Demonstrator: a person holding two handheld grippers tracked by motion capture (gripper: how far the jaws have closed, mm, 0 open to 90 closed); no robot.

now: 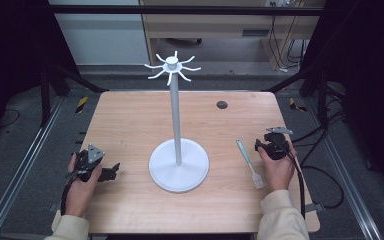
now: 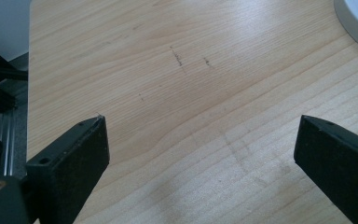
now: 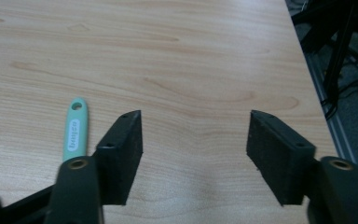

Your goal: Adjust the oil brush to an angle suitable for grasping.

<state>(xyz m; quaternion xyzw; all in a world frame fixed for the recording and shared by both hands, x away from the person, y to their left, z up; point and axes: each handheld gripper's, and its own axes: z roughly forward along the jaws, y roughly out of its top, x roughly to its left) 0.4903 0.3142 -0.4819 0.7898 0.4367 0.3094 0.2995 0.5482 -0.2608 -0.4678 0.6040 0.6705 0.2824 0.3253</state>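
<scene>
Lying just left of the right gripper [image 3: 196, 154], spatula [image 3: 76, 130].

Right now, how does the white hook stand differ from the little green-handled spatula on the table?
The white hook stand stands upright on a round base at the table's middle; the spatula lies flat near the right tool. The stand is far larger, the spatula slim and short. The stand is all white; the spatula has a mint-green handle with a white blade. Neither is held; both rest on the wooden table.
</scene>
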